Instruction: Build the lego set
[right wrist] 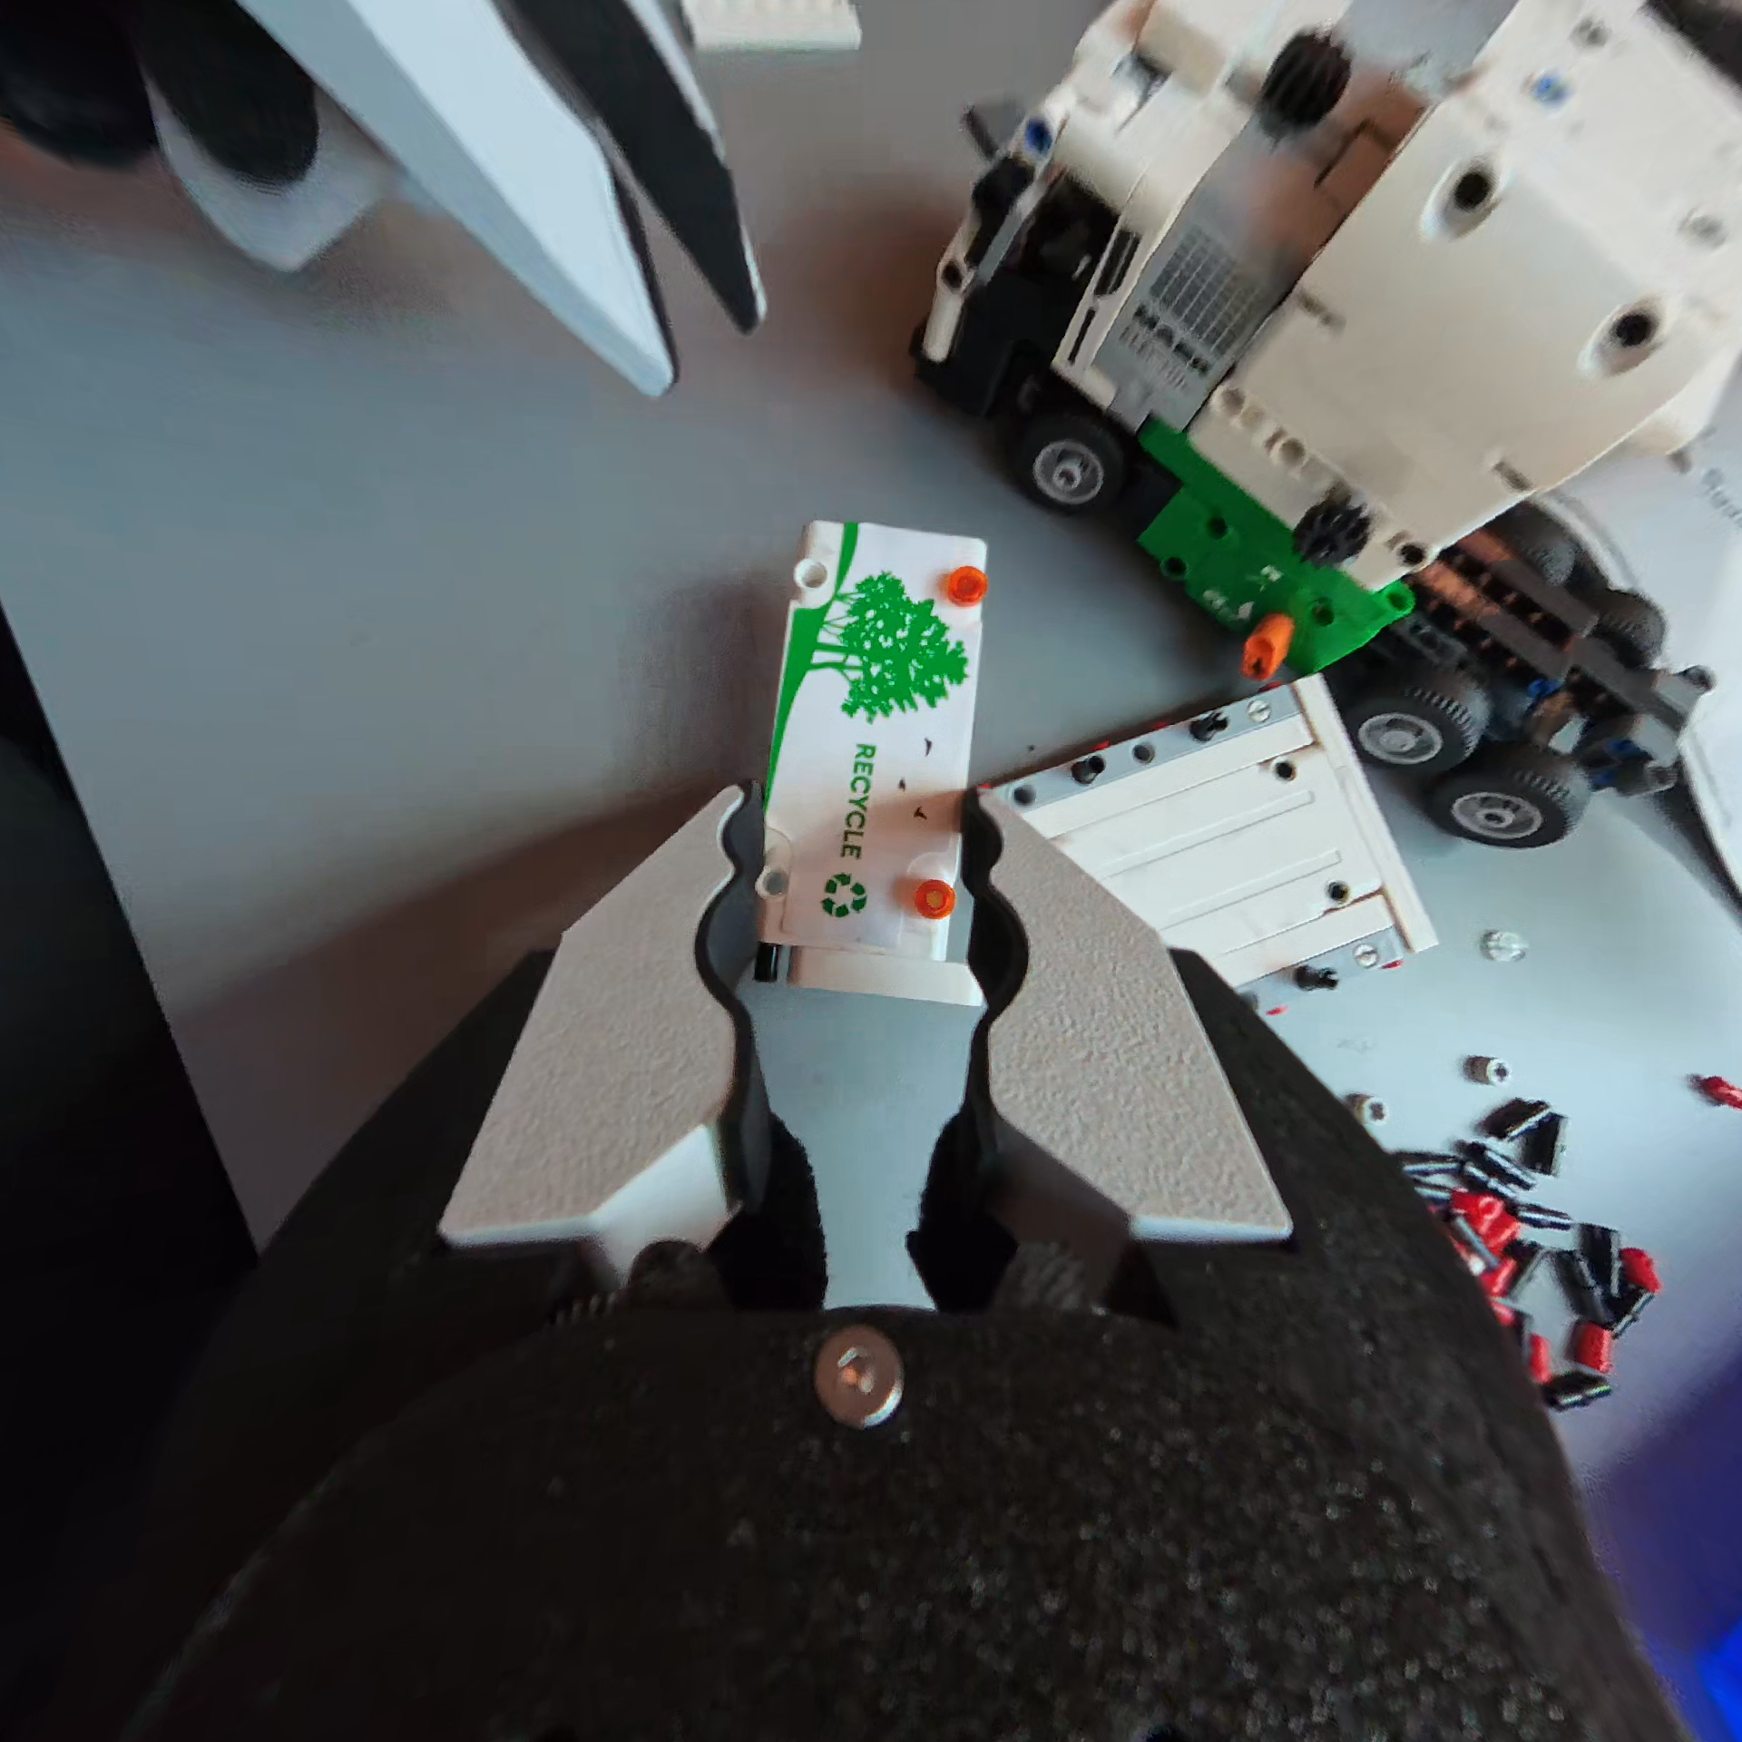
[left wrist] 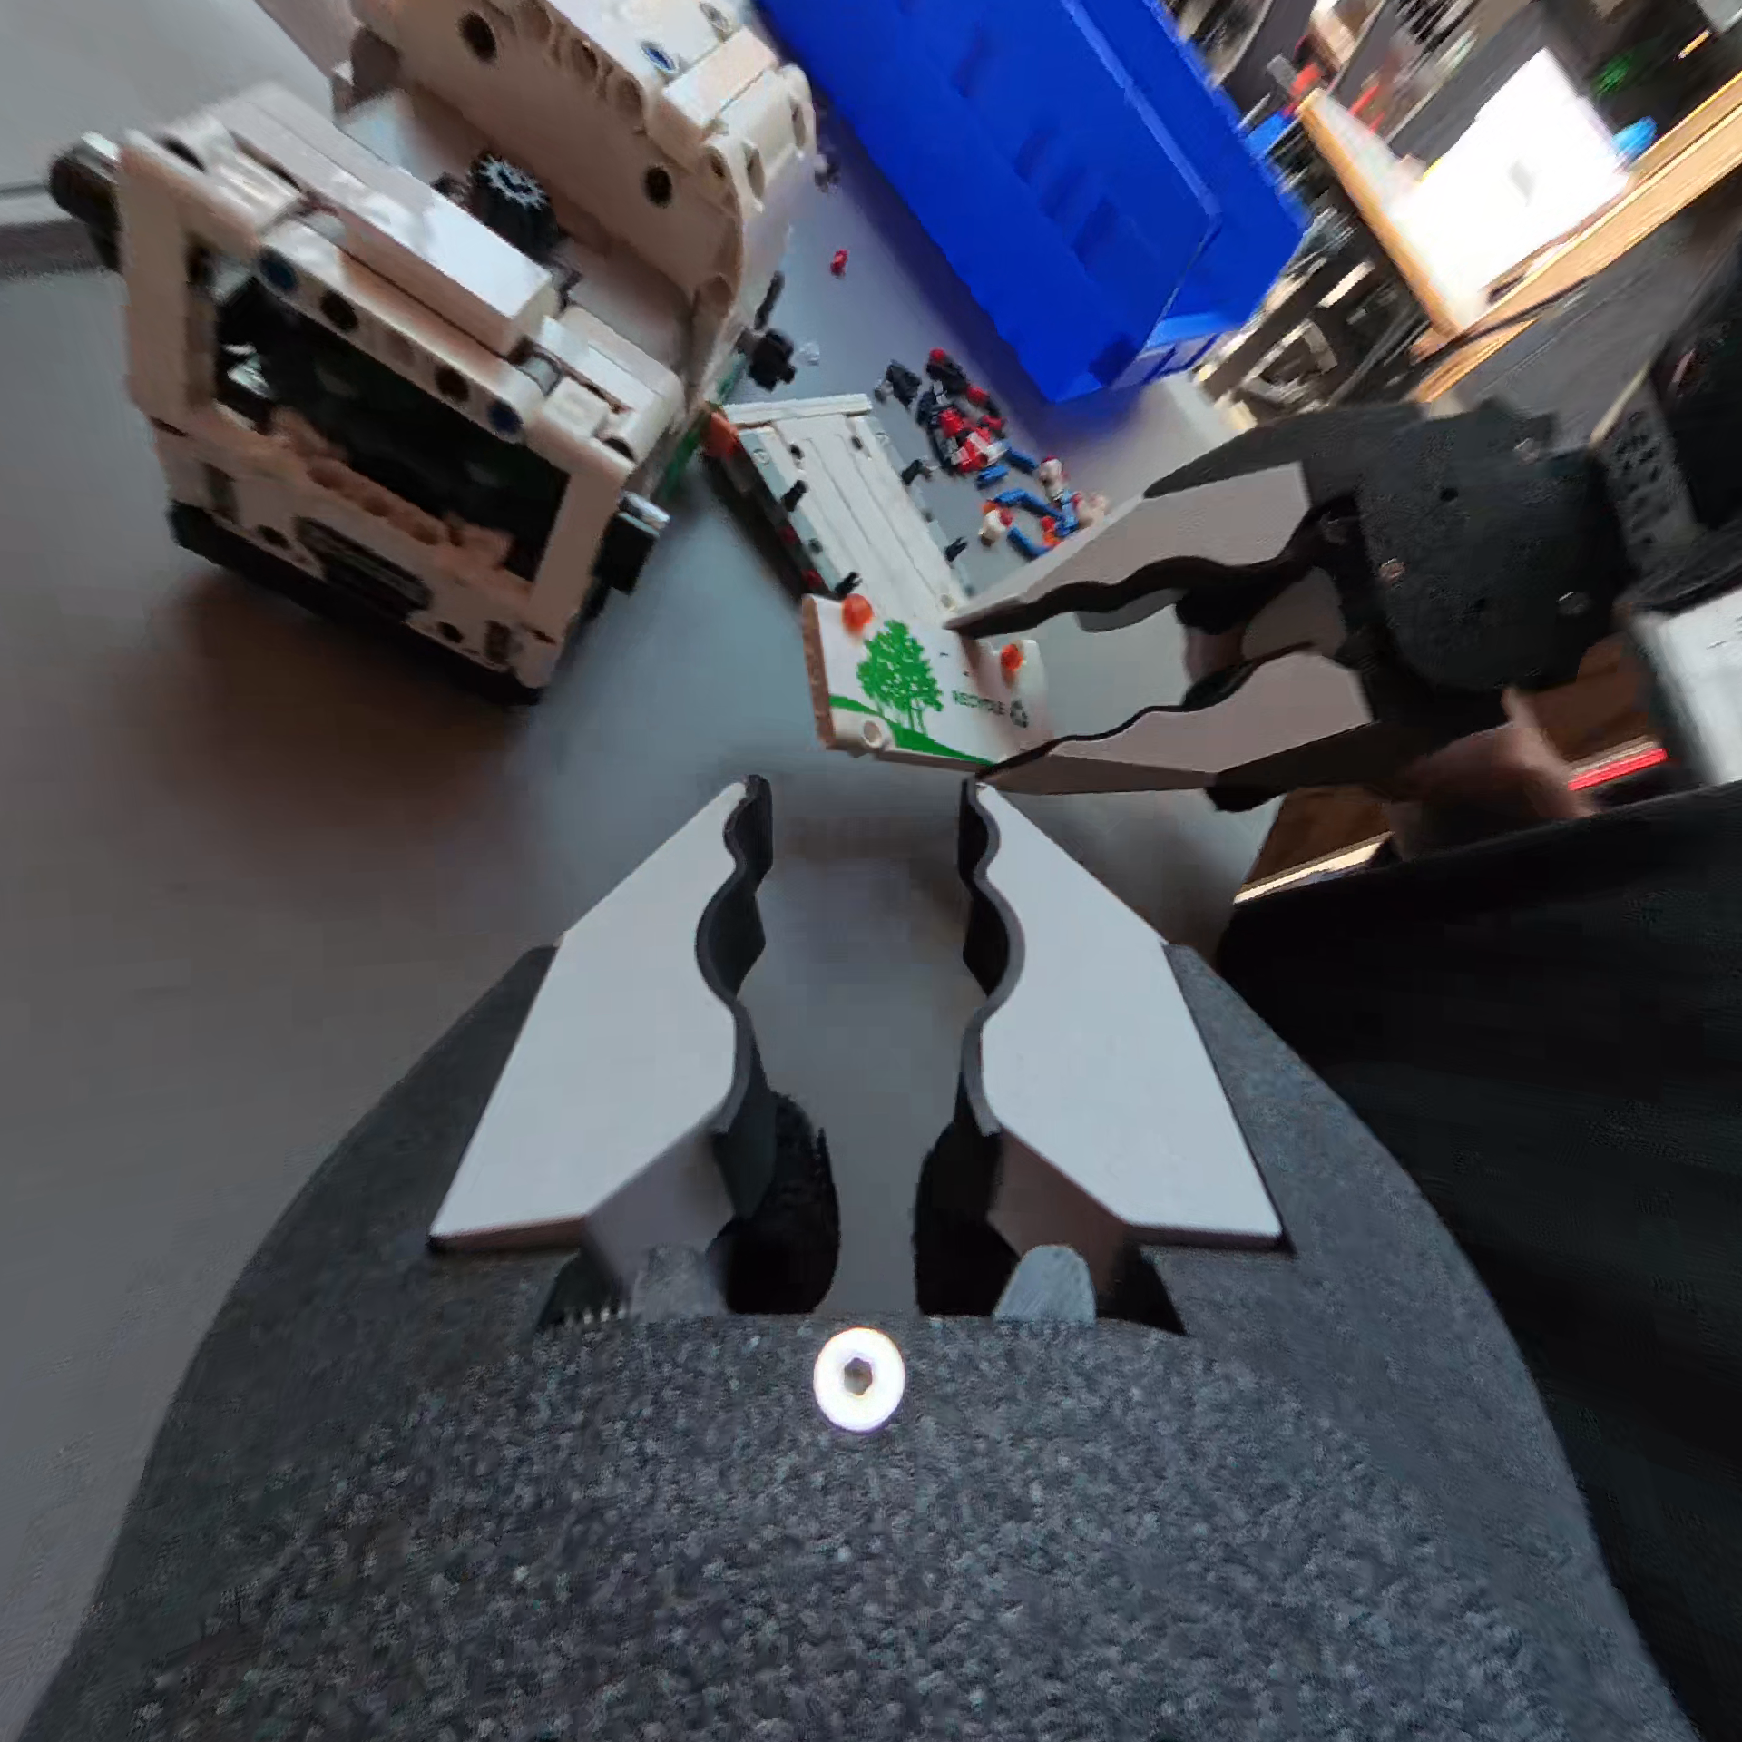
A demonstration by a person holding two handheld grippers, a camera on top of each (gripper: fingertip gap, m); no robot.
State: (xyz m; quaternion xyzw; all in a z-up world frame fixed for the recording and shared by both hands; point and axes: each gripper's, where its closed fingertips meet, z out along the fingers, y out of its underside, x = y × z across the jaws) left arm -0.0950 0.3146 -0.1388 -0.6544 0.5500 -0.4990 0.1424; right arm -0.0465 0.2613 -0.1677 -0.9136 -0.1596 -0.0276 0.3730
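Bearing green tree print: white panel point(right wrist: 872, 745)

You can read one green word on the flat white plastic brick panel point(right wrist: 872, 745), beside its green tree picture and green looped-arrows sign; no other writing is legible.

Toy truck point(left wrist: 396, 377) blurred; its rear point(right wrist: 1602, 716) cut off.

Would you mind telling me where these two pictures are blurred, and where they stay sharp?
Left wrist view: white brick truck and blue bin smeared, own tool crisp. Right wrist view: tree-printed panel sharp, truck and the other tool's fingers blurred.
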